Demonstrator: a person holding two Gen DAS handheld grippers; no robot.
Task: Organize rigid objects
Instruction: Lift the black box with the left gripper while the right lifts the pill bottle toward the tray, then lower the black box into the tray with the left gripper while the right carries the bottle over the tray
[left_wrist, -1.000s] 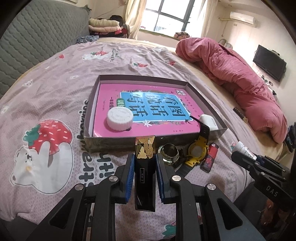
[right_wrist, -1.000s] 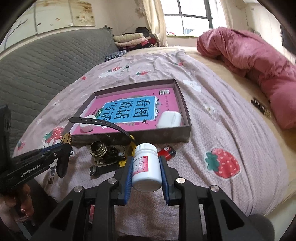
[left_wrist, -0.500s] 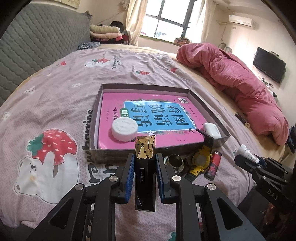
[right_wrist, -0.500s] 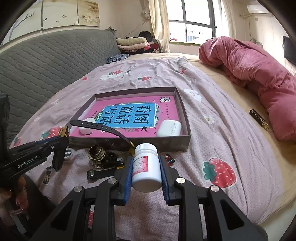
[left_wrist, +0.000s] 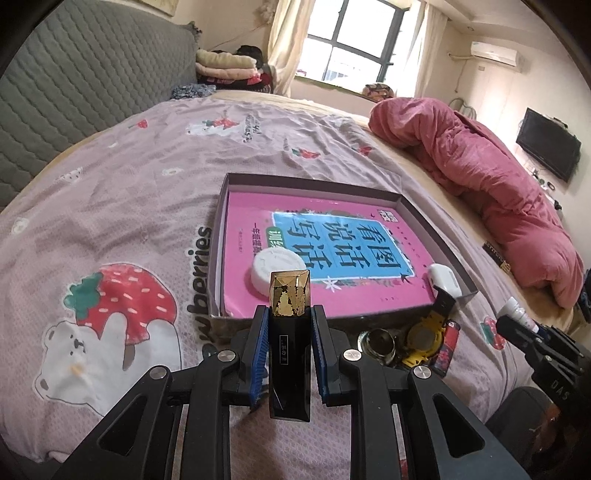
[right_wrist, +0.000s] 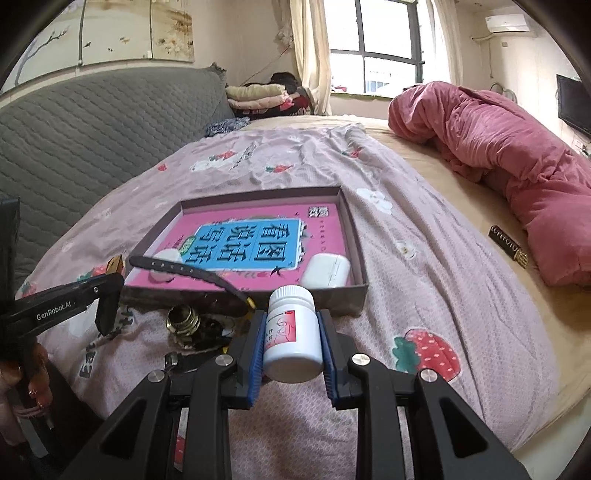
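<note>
Two tools were in use over the bed (left_wrist: 129, 206), each clamped on its own item. The left tool (left_wrist: 290, 354) gripped a slim black case (left_wrist: 290, 362) between its blue pads, the case upright with a faceted gold cap (left_wrist: 289, 298) at its far end and a small line of pale print on its front. The right tool (right_wrist: 291, 349) was closed around a white pill bottle (right_wrist: 291, 338) with a white screw cap and a pink-and-white label, held just above the strawberry-print sheet. Just beyond both lay a shallow grey box (left_wrist: 436, 236) holding a pink book (left_wrist: 332, 240) with a blue title panel; on the book sat a round white lid (left_wrist: 277, 264) at the near left and a white earbud case (right_wrist: 327, 271) at the near right corner. Against the box's near wall lay a small heap: a brass-coloured ring-shaped piece (left_wrist: 380, 341), a yellow watch (left_wrist: 424, 338) with a black strap (right_wrist: 184, 267) arching up, and a red lighter (left_wrist: 447, 349). A rolled pink quilt (right_wrist: 498, 147) lay far right.
</note>
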